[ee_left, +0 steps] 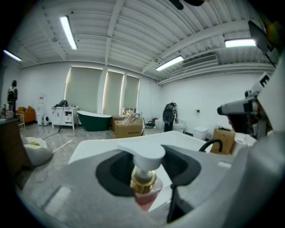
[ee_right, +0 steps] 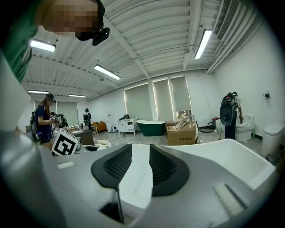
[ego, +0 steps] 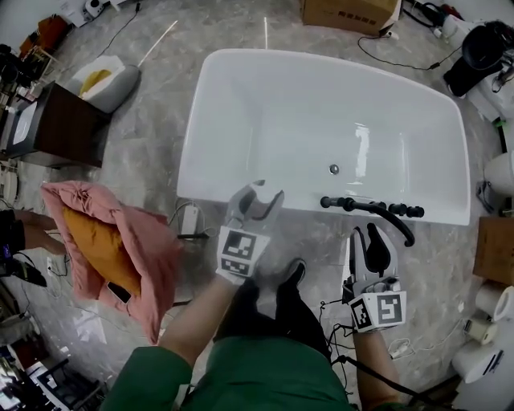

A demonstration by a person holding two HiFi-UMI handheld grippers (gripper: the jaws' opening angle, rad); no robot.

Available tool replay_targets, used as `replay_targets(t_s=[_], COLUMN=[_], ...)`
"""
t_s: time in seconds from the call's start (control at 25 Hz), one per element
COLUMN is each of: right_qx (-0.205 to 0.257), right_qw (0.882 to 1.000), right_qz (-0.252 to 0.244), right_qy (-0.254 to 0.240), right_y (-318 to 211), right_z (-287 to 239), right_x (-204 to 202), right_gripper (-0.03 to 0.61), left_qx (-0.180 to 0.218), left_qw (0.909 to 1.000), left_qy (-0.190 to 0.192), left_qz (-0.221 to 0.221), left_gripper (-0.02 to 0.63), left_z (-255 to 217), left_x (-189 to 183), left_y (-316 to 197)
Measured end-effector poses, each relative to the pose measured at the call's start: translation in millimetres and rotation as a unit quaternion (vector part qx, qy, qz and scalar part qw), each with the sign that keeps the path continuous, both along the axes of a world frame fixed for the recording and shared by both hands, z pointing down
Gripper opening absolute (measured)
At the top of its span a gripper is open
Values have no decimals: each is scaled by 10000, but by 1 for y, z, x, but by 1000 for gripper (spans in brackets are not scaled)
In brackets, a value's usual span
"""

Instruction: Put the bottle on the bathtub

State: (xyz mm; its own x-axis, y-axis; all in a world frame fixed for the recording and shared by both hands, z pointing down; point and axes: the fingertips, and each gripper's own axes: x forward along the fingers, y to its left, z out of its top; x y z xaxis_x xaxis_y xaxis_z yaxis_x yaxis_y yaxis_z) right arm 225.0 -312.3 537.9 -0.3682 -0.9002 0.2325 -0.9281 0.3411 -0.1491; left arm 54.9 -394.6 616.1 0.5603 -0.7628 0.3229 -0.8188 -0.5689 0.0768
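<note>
A white bathtub [ego: 321, 112] fills the middle of the head view, with a black faucet [ego: 377, 210] on its near rim. My left gripper [ego: 255, 197] hovers at that near rim, left of the faucet, and is shut on the bottle [ego: 259, 189]. In the left gripper view the bottle [ee_left: 143, 180] shows a white pump head, a gold collar and a pinkish body pinched between the black pads, with the bathtub [ee_left: 102, 144] just beyond. My right gripper [ego: 369, 238] is lower, in front of the faucet. It [ee_right: 136, 169] stands open with a narrow gap and holds nothing; the bathtub [ee_right: 231, 153] shows beyond.
A pink cloth over orange fabric [ego: 112, 241] lies at the left, with a dark cabinet [ego: 56, 128] and a white sack [ego: 108, 80] behind it. A cardboard box [ego: 349, 12] stands past the tub. Paper rolls [ego: 490, 305] and cables are at the right. People stand far off in the right gripper view.
</note>
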Motion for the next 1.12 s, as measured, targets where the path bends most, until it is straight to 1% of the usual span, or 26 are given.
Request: replay_targets(t_s=[0.16,0.28,0.56,0.8,1.12], right_qx=[-79,-98,-202,-382,-500], right_qw=[9999,9999,9996,9991,9986], right_qz=[79,127,204,175,77], right_qy=[1,-32,-52,-88,-132], right_y=[-5,-4,-14,-16,-18], right_z=[11,15,39,61,73], right_x=[7,10,16,11,0], right_gripper=[121,121,121,121,120], left_qx=[-177,-302,-428,-553,-666], left_qw=[9998,9995,9991,9984,9977], left_qy=[-65,-43,-55,-69,-66], left_qz=[-8,-10,-21,-28,-69], left_gripper=[181,183,184,184,184], left_z=[27,42,74,96,117], left_x=[1,1,3,3,-7], left_y=[-12,-15,-29,-38,-38])
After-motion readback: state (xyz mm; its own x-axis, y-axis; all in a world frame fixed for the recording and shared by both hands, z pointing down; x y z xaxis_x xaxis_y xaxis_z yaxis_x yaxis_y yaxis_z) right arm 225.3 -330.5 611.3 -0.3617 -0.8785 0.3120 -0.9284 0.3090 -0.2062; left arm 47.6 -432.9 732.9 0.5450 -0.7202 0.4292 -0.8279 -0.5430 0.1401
